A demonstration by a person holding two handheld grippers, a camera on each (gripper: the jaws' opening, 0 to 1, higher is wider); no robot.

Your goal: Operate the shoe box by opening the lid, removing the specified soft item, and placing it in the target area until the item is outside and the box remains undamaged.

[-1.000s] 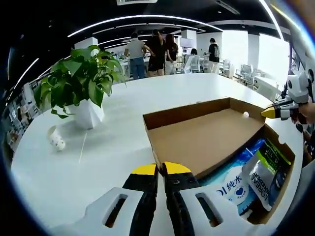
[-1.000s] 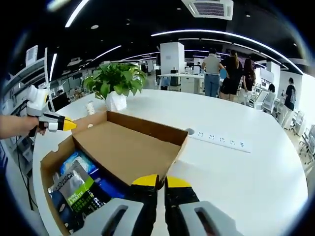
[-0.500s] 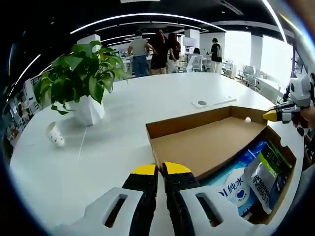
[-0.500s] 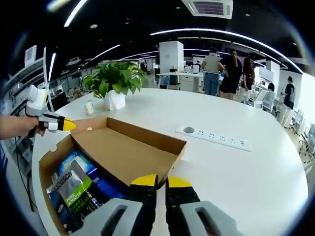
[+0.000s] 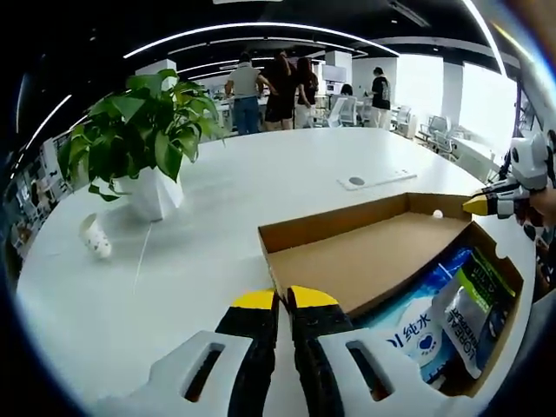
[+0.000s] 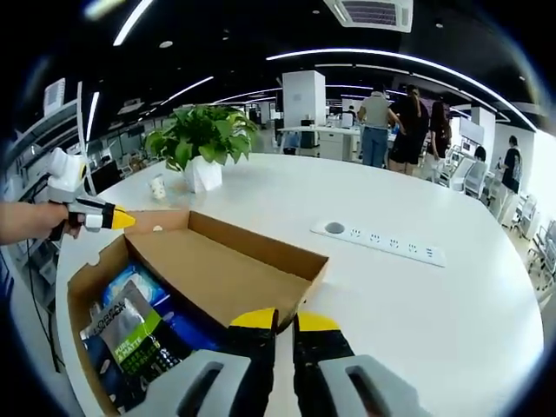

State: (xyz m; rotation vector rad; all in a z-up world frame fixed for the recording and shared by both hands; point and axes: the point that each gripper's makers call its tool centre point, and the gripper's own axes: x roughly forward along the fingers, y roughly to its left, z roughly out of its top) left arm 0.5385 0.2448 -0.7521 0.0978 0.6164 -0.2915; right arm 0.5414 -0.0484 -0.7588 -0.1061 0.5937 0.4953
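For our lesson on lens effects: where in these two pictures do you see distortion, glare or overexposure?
Left gripper view: the white table bulges into a curve, ceiling light strips bow, and the windows are blown out. Right gripper view: the same bowed strips, and the power strip is sharp.

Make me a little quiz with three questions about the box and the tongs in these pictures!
1. True or false: both tongs pinch the lid of the shoe box.
2. What lies inside the box? A) shoes B) soft packets C) nothing
3. Fill in: beside the potted plant on the white table lies a small white ____.

Key: 1 true: left tongs and right tongs each grip a lid edge. 2 B. 3 cup.
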